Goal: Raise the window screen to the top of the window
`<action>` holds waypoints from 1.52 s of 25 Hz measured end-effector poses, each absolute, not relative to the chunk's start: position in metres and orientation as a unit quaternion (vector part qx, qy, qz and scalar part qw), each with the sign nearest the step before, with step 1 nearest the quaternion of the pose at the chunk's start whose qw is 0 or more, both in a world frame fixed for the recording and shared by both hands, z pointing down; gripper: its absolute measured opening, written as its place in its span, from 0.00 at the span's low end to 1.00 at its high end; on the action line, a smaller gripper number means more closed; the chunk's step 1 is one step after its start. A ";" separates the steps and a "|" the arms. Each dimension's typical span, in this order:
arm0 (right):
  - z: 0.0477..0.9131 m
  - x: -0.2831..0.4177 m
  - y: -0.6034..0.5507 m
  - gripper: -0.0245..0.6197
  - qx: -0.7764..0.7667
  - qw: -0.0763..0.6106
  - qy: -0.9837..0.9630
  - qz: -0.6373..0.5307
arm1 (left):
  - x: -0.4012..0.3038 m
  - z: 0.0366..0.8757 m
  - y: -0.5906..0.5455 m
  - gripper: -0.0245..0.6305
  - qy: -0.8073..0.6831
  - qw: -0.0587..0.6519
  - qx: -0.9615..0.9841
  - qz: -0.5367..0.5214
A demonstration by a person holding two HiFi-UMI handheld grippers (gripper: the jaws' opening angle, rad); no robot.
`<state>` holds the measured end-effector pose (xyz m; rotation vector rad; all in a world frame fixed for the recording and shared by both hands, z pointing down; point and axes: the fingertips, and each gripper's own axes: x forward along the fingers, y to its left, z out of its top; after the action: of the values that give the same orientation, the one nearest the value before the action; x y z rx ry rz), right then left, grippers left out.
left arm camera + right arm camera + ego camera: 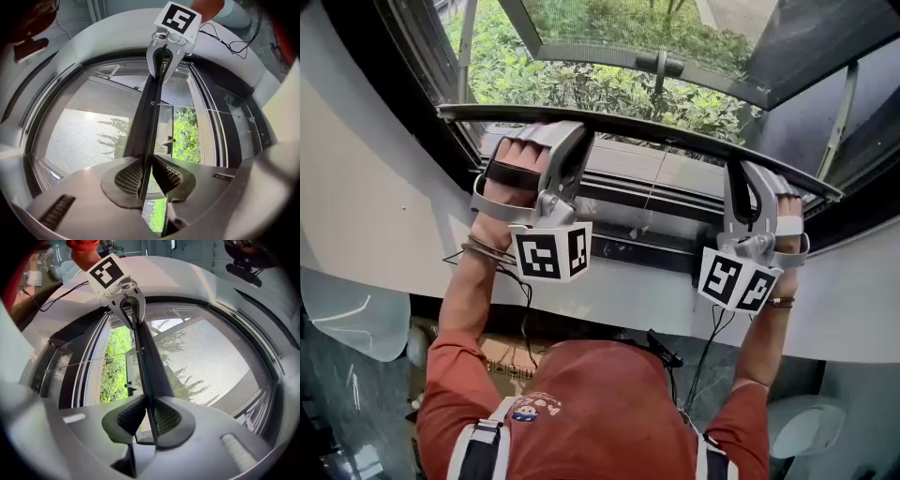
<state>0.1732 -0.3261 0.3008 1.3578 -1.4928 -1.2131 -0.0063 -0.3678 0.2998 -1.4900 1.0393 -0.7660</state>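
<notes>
Closest to me, my left gripper (149, 176) has its ribbed, rounded grey pads clenched on the thin, flat dark bar (150, 117) at the edge of the window screen (89, 133). My right gripper (149, 417) pinches the same bar farther along. The bar runs straight between the two and stands above the dark bottom rail of the window frame (656, 202), inside a smooth, curved white surround (384, 187), with fine grey mesh stretching from it. Beyond the glass is dense, leafy green shrubbery (581, 84).
</notes>
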 end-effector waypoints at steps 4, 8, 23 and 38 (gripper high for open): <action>0.281 0.174 -0.327 0.13 0.530 0.378 -0.592 -0.476 | -0.006 0.281 -0.369 0.15 0.447 0.555 -0.626 -0.317; 0.258 0.174 -0.328 0.13 0.533 0.370 -0.578 -0.495 | -0.006 0.257 -0.370 0.15 0.458 0.567 -0.615 -0.301; 0.206 0.171 -0.328 0.12 0.542 0.378 -0.499 -0.560 | -0.008 0.203 -0.370 0.15 0.478 0.592 -0.583 -0.285; 0.126 0.168 -0.322 0.11 0.565 0.365 -0.443 -0.593 | -0.011 0.123 -0.363 0.15 0.508 0.630 -0.526 -0.260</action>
<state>0.1676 -0.3222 0.1256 1.4522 -1.1387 -1.5239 -0.0109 -0.3633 0.1230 -1.2052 1.1625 -0.5953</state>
